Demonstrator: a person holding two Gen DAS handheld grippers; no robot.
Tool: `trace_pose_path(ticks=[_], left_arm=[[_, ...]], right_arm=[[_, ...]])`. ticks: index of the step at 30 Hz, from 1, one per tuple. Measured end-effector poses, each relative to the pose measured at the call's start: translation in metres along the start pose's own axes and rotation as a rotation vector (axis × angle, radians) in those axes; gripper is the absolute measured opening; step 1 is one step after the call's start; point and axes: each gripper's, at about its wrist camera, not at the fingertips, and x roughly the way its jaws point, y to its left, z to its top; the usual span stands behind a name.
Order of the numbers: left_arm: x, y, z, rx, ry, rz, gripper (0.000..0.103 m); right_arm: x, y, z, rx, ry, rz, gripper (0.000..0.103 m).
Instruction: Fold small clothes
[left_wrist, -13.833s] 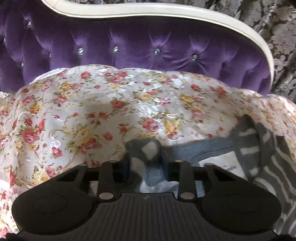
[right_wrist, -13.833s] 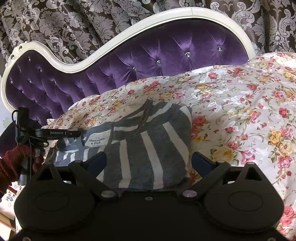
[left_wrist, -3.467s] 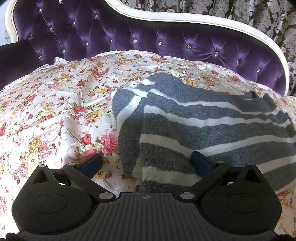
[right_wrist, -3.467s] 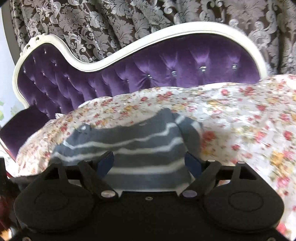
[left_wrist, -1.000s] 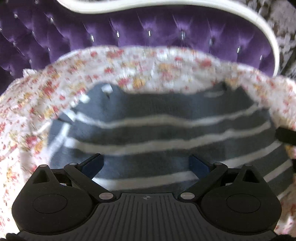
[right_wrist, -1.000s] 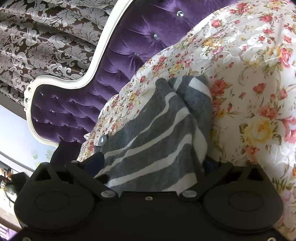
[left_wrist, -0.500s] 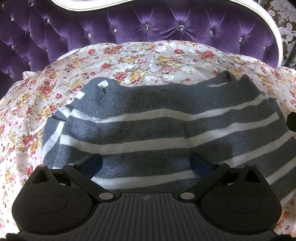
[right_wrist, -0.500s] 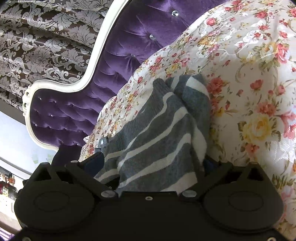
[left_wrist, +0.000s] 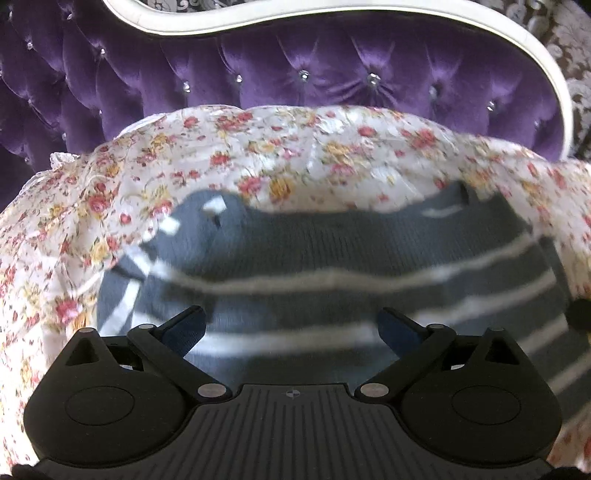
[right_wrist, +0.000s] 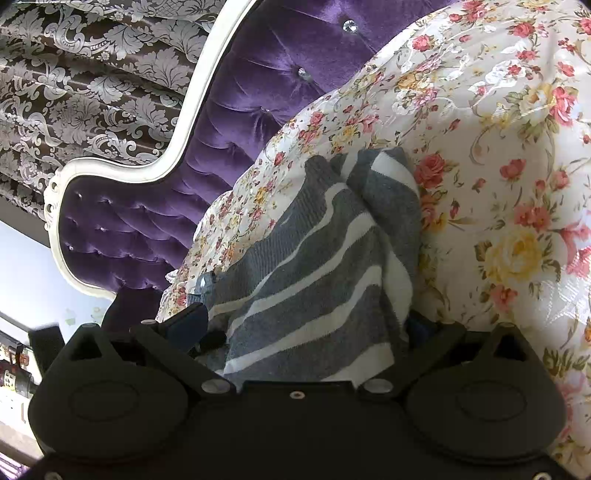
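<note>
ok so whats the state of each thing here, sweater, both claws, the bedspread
striped sweater: folded, lying on the bedspread
left claw: open, fingers spread over the sweater's near edge
right claw: open, sweater edge between its fingers
floral bedspread: spread out, lightly wrinkled

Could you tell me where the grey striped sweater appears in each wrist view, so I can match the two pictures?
Left wrist: the striped sweater spreads across the lower middle, beyond the open left tongs.
Right wrist: the striped sweater lies centre-low, running diagonally, between the fingers of the open right tongs.
Shared landmark: the purple tufted headboard behind the floral bedspread.
</note>
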Motion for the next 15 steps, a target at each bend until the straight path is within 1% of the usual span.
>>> trace_pose_path(ticks=[5, 9, 11, 15], left_arm=[[0.022, 0.000, 0.013, -0.035, 0.035, -0.007, 0.101], [0.038, -0.005, 0.011, -0.008, 0.068, 0.009, 0.103], [0.039, -0.007, 0.010, 0.008, 0.061, 0.012, 0.103], [0.036, -0.001, 0.016, -0.013, 0.079, -0.015, 0.100]], right_arm=[[0.000, 0.000, 0.001, 0.004, 0.005, 0.001, 0.103], [0.000, 0.001, 0.001, 0.008, 0.008, -0.001, 0.103], [0.000, 0.001, 0.002, 0.007, 0.010, -0.004, 0.103], [0.000, 0.002, 0.001, 0.002, 0.011, -0.005, 0.103]])
